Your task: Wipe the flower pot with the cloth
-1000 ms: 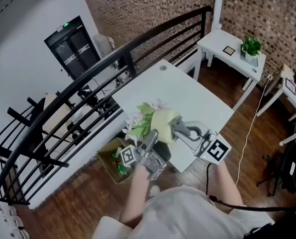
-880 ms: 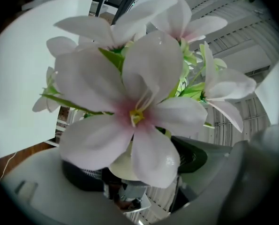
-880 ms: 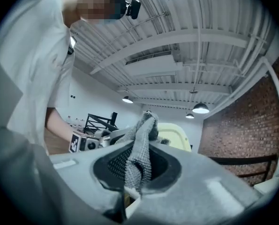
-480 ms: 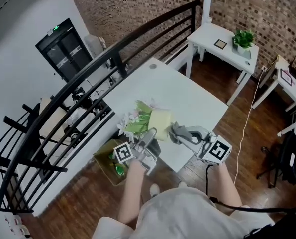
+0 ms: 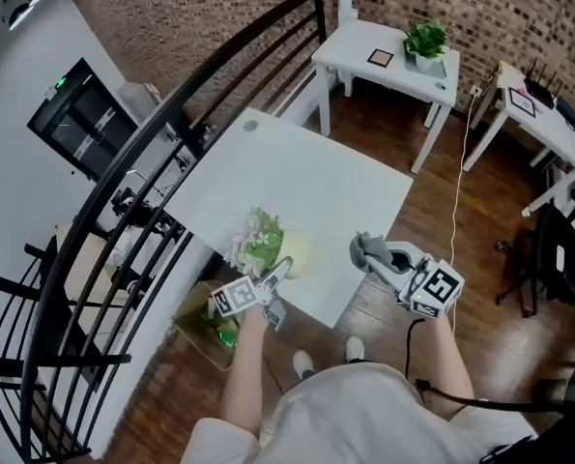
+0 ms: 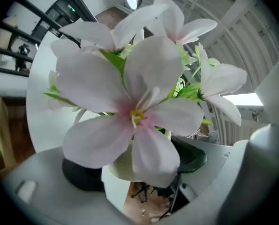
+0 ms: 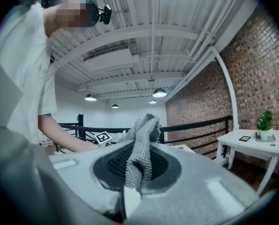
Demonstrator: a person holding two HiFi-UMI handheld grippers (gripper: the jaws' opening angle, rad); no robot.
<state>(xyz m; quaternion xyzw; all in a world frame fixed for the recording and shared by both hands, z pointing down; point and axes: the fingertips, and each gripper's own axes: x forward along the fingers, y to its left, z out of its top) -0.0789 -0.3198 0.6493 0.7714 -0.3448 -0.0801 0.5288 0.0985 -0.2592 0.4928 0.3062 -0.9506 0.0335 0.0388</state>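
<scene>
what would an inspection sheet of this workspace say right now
surface: white table, bare except a small round thing at the far corner
job's things: flower pot with pink-white flowers at the table's near edge; grey cloth off to its right
clutter: cardboard box on the floor beside the table
grippers: left gripper shut on the flower pot's rim; right gripper shut on the cloth, clear of the pot
cables: black cable from the right gripper; white cable on the floor
surroundings: black railing, brick wall, side table with a potted plant
</scene>
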